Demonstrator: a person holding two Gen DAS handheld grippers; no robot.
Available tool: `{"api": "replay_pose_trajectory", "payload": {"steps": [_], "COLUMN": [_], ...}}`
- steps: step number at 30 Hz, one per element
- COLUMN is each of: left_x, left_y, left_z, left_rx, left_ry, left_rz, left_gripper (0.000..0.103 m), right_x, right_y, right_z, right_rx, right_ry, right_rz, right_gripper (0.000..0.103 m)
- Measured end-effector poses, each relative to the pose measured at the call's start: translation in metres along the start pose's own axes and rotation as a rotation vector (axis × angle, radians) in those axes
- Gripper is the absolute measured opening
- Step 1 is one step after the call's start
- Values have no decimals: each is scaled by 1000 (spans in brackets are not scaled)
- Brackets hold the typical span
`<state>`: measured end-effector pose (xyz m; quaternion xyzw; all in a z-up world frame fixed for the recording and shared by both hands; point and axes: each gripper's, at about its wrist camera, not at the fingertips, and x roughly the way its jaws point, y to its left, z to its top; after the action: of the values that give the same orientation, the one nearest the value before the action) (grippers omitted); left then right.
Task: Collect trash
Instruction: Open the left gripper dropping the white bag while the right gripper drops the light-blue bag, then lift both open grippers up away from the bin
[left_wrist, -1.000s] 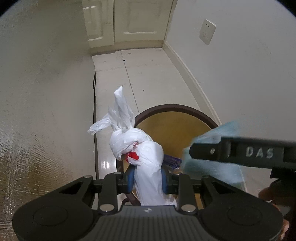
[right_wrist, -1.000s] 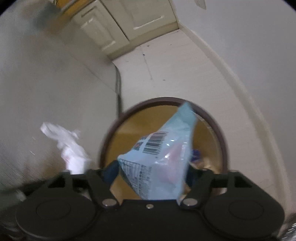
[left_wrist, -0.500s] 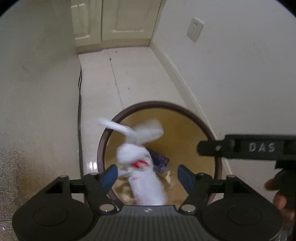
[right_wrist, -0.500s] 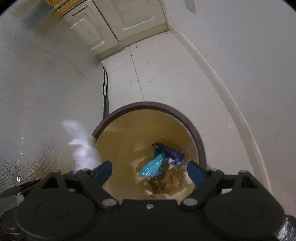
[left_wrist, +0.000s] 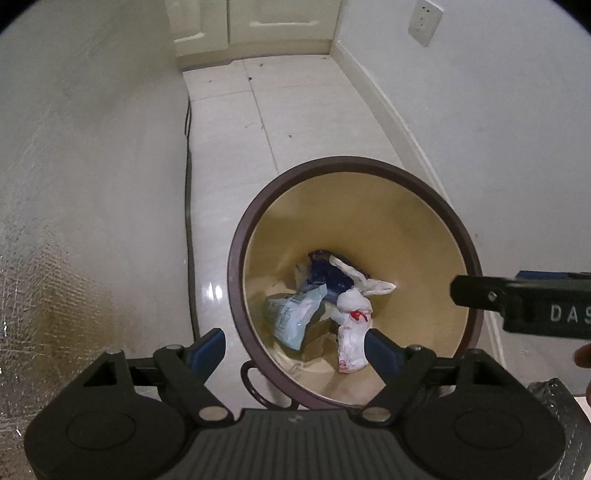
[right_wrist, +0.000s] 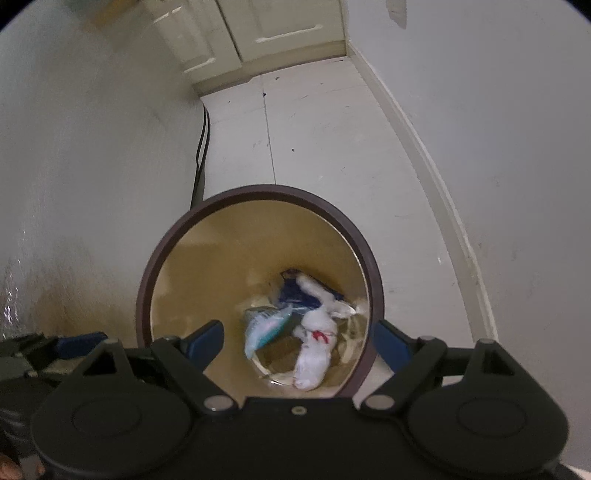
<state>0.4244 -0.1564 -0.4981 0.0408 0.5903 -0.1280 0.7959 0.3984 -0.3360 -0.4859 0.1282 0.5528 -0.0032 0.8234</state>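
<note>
A round bin with a dark brown rim (left_wrist: 236, 251) (right_wrist: 144, 280) stands on the floor below both grippers. At its bottom lie a knotted white plastic bag (left_wrist: 351, 332) (right_wrist: 314, 350), a light blue snack wrapper (left_wrist: 291, 317) (right_wrist: 264, 326) and a dark blue wrapper (left_wrist: 328, 273) (right_wrist: 295, 295). My left gripper (left_wrist: 295, 347) is open and empty above the bin's near edge. My right gripper (right_wrist: 297, 341) is open and empty above the bin. The right gripper also shows at the right edge of the left wrist view (left_wrist: 517, 299).
A wall with a foil-like patch (left_wrist: 44, 295) runs along the left, with a black cable (left_wrist: 188, 206) at its foot. A white wall with a skirting board (left_wrist: 406, 125) and a socket (left_wrist: 424, 20) is on the right. Cream cabinets (left_wrist: 258, 22) stand at the far end of the tiled floor (left_wrist: 295, 110).
Both grippers opened. The white bag fell from the left gripper and the light blue wrapper fell from the right gripper; both now lie at the bottom of the bin.
</note>
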Motion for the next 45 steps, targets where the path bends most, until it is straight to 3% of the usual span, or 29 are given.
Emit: {"api": "replay_pose_trajectory", "payload": {"steps": [10,18,28,45], "left_x": [-5,-9,-20,-73], "left_y": [1,1,2,5], "left_z": [-4,-6,-11,-33], "left_rx": [-30,-33,-58,-68], "left_ry": [12,19,19,-31], "left_rz": [38,53,89,128], "left_gripper": [94,103,103,103], "right_x": [-3,-11,-23,-67], "right_y": [-3,-9,-17,-14], "right_z": [-4,-9,-16,-33], "right_rx": [-38,-64,-113,-97], "right_ry": [1,5,4,-39], "right_rz": [-33,-64,-157,-162], "right_gripper": [90,97,103,103]}}
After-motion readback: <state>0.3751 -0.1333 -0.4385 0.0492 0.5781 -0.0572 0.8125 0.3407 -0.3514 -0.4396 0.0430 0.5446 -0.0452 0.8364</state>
